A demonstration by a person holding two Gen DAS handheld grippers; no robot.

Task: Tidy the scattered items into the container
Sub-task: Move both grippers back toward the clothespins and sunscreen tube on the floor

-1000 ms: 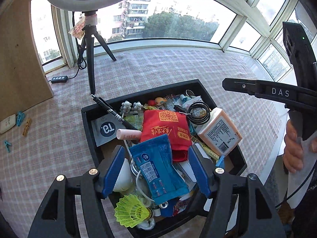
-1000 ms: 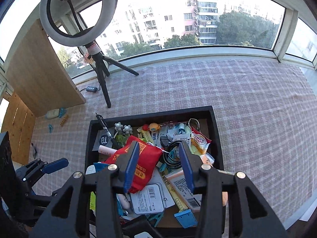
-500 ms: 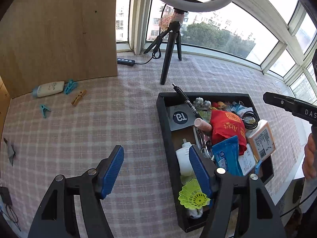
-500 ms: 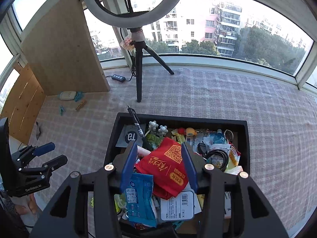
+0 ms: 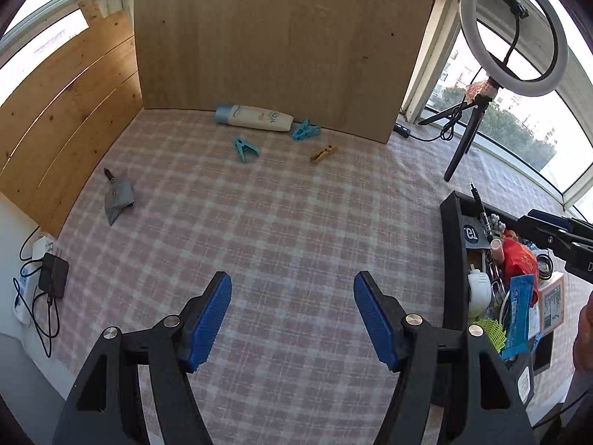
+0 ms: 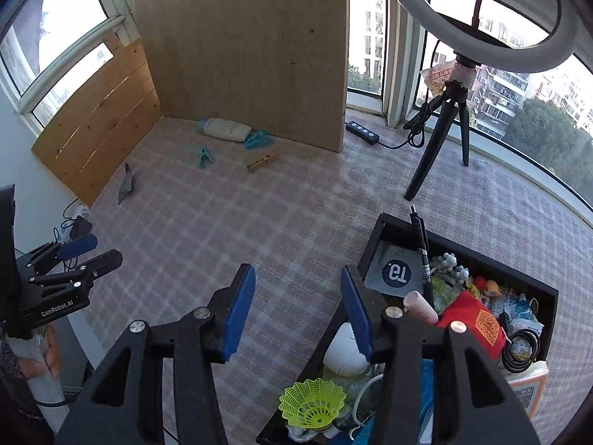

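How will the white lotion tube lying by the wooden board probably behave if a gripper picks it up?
The lotion tube lies flat on the checked cloth, so it seems unlikely to roll far. Its smooth plastic skin may slip between the pads. It looks like a soft squeeze tube, so a firm pinch would probably dent it; gripping near the blue cap seems safer.

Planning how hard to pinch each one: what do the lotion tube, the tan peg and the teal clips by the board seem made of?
Lotion tube: likely soft plastic, smooth white body, satin sheen, blue cap. Tan peg: apparently bare wood, matte yellowish-brown. Teal clips: probably moulded hard plastic, uniform bright colour; any metal spring is too small to tell.
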